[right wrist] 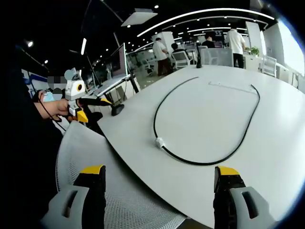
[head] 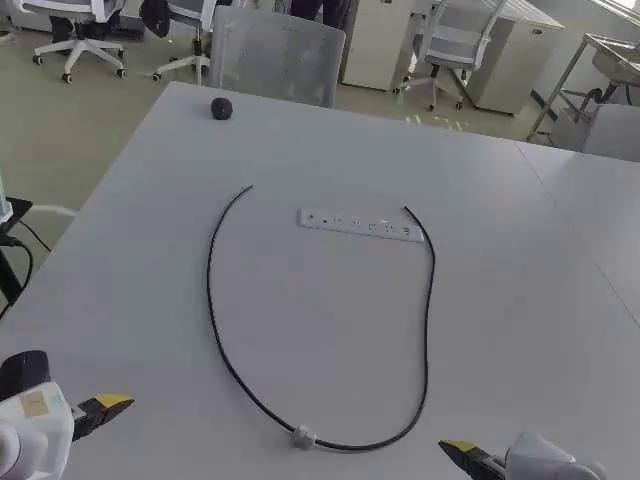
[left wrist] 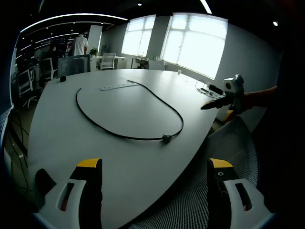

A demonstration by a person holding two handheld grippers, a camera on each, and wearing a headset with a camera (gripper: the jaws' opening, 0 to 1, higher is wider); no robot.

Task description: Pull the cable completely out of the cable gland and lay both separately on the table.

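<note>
Nearest you, your left gripper [head: 108, 404] hangs at the near left edge of the white table [head: 500, 200]. In the left gripper view its two yellow-tipped jaws stand wide apart with nothing between them. Your right gripper [head: 462, 450] is at the near right edge, and its own view also shows the jaws spread wide and empty. Neither gripper touches the work. Between them, just in from the near edge, lies the cable gland [head: 302, 436], a small pale fitting resting flat on the tabletop. The black cable [head: 213, 300] runs through it, so the two are not separated. From the gland the cable sweeps away on both sides in a large open loop. The left branch curves out and back to a free end at the far left of the loop. The right branch climbs to an end just beside the right end of a white power strip [head: 358, 225]. That strip lies flat across the far opening of the loop, with its left end apart from the cable's left tip. Farther back and to the left, a small dark round object [head: 222, 108] sits alone near the far edge, well apart from the cable. Beyond that edge a grey mesh chair [head: 275, 55] is pushed up against the table.
</note>
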